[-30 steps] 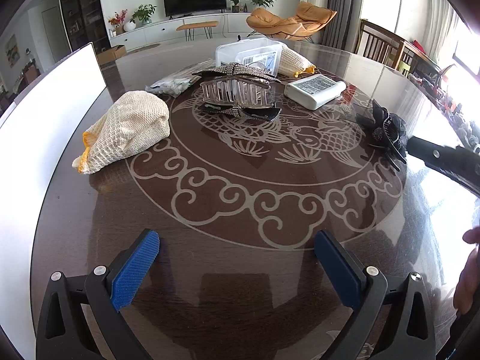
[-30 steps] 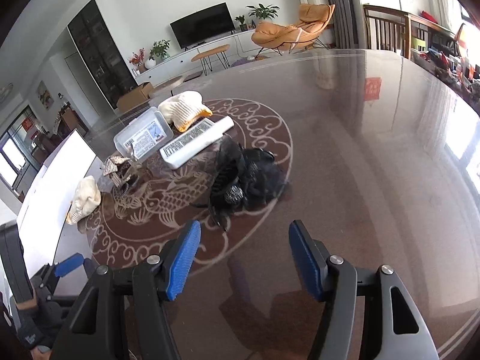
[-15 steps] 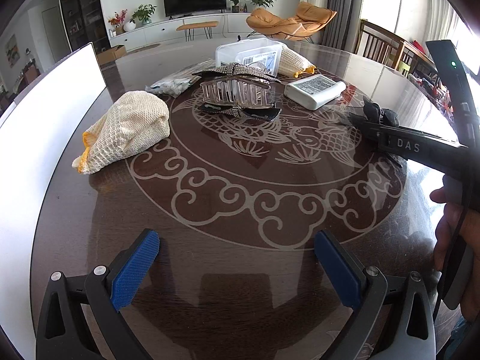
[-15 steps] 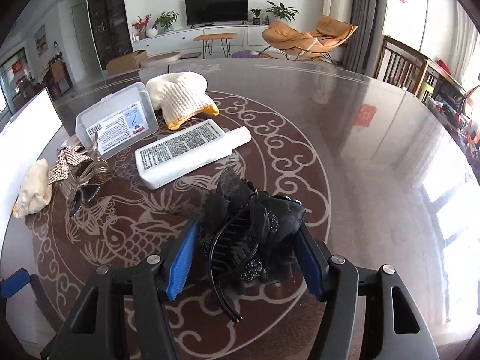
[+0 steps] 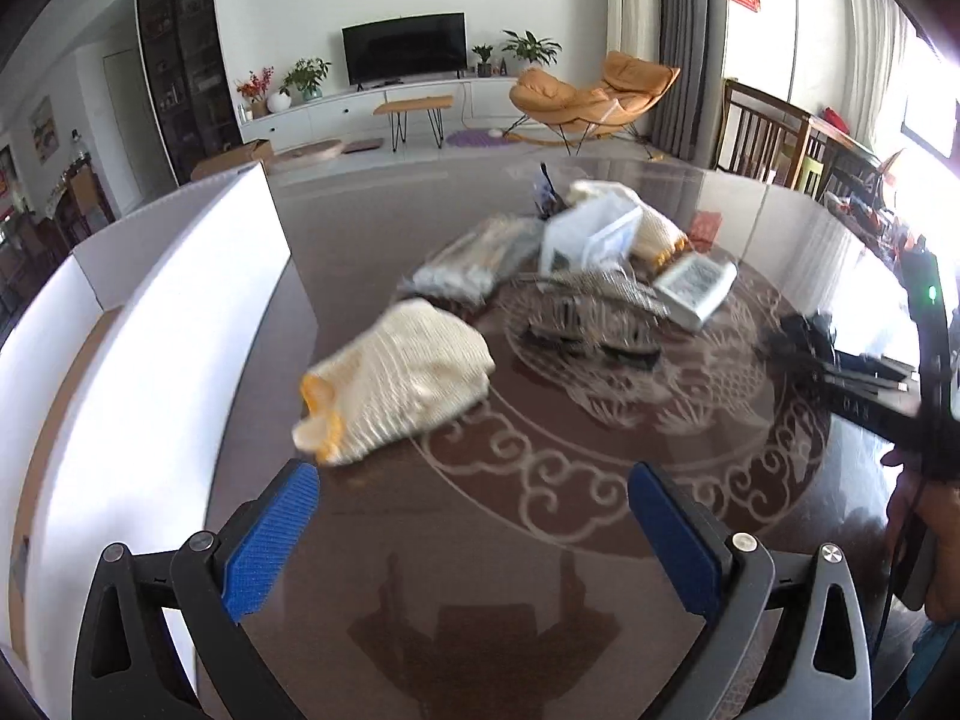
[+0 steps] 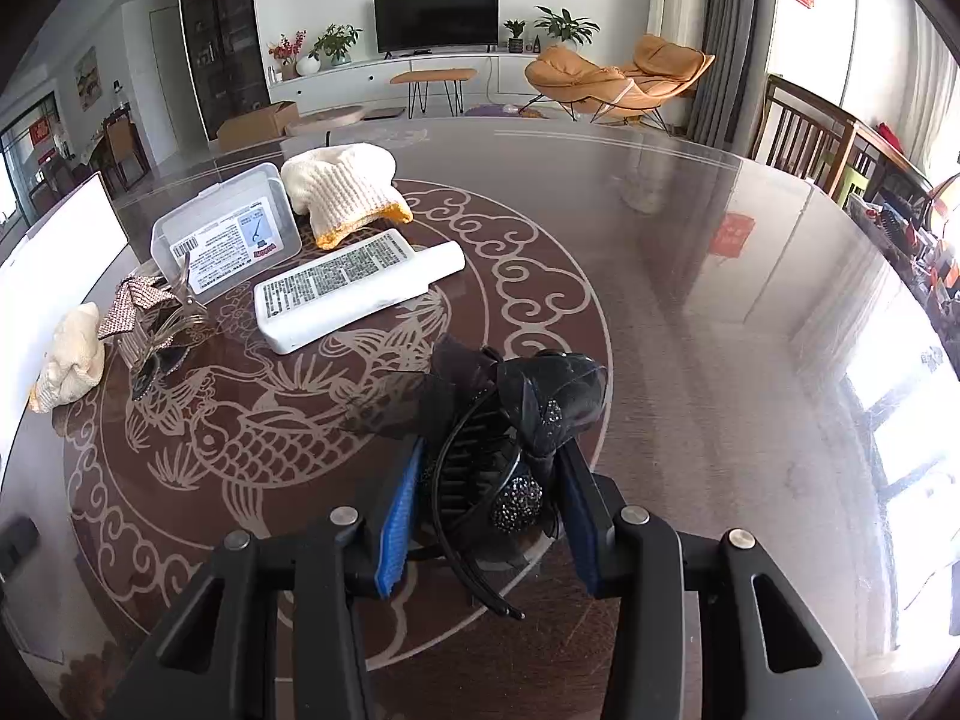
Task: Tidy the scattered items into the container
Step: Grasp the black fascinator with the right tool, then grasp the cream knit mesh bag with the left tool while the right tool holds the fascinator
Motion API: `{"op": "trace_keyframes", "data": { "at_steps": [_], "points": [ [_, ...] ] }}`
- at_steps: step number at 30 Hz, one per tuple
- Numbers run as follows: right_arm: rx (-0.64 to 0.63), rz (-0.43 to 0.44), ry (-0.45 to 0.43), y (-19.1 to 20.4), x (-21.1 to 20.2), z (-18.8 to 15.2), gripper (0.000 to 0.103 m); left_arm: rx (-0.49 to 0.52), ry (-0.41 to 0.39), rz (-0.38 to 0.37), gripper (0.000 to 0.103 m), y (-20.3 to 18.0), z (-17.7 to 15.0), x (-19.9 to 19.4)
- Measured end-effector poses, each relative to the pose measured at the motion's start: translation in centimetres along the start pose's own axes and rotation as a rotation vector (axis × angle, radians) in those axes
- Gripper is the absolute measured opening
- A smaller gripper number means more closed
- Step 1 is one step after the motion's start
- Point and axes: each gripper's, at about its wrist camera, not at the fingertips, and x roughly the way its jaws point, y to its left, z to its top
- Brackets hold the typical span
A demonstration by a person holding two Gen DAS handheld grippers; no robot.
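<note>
Right gripper (image 6: 489, 507) is closing its jaws now on the black hair clip (image 6: 510, 432), blue pads about half apart and touching the clip's bow and teeth on both sides, down at six o'clock on the round table (image 6: 690, 300). Left gripper (image 5: 474, 534) hangs wide open, nothing between its pads. The knitted pouch (image 5: 402, 378) lies just beyond it at eleven o'clock, and the white container (image 5: 150, 324) stands at nine o'clock along the table's edge.

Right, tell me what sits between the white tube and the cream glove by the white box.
In the right wrist view, the bow hair clip lies between the white tube and the cream glove.
</note>
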Motion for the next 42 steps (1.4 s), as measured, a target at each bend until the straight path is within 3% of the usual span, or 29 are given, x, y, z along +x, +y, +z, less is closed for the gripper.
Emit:
{"op": "trace_keyframes", "data": {
  "at_steps": [8, 14, 15, 16, 17, 20, 25, 30, 33, 34, 38, 42],
  "points": [
    [0.001, 0.001, 0.0, 0.0, 0.0, 0.0, 0.044, 0.078, 0.001, -0.05, 0.103, 1.4, 5.2, 6.3],
    [0.001, 0.002, 0.0, -0.1, 0.0, 0.0, 0.044, 0.126, 0.165, -0.068, 0.103, 0.8, 4.6, 11.2],
    [0.001, 0.002, 0.0, -0.1, 0.0, 0.0, 0.044, 0.131, 0.151, -0.068, 0.098, 0.7, 4.2, 10.7],
    [0.002, 0.002, 0.0, -0.1, 0.0, 0.0, 0.044, 0.134, 0.123, -0.074, 0.077, 0.6, 3.8, 10.0],
    [0.002, 0.002, 0.0, -0.1, 0.0, 0.0, 0.044, 0.124, 0.111, -0.095, 0.067, 0.6, 3.4, 9.4],
    [0.002, 0.002, 0.0, 0.0, 0.0, 0.0, 0.044, 0.068, 0.095, -0.164, 0.057, 0.5, 2.0, 7.8],
    [0.014, 0.034, -0.005, -0.3, -0.1, 0.0, 0.044, -0.04, 0.079, -0.178, 0.057, -1.5, -1.8, 4.5],
    [-0.045, 0.199, -0.009, 1.5, -1.5, -1.6, 0.043, -0.087, 0.059, -0.085, 0.061, -3.7, -4.9, 2.2],
    [-0.125, 0.277, -0.004, 4.1, -2.8, -3.5, 0.043, -0.062, 0.06, -0.041, 0.076, -4.7, -5.5, 2.3],
    [-0.146, 0.288, -0.003, 4.9, -3.1, -3.9, 0.043, -0.059, 0.076, -0.028, 0.085, -4.8, -5.5, 2.7],
    [-0.209, 0.237, 0.0, 6.5, -3.3, -4.6, 0.046, -0.097, 0.106, -0.04, 0.088, -3.3, -5.4, 3.2],
    [-0.217, 0.245, 0.003, 6.6, -3.3, -4.8, 0.05, -0.066, 0.132, -0.034, 0.102, -3.7, -5.5, 3.6]
  ]
}}
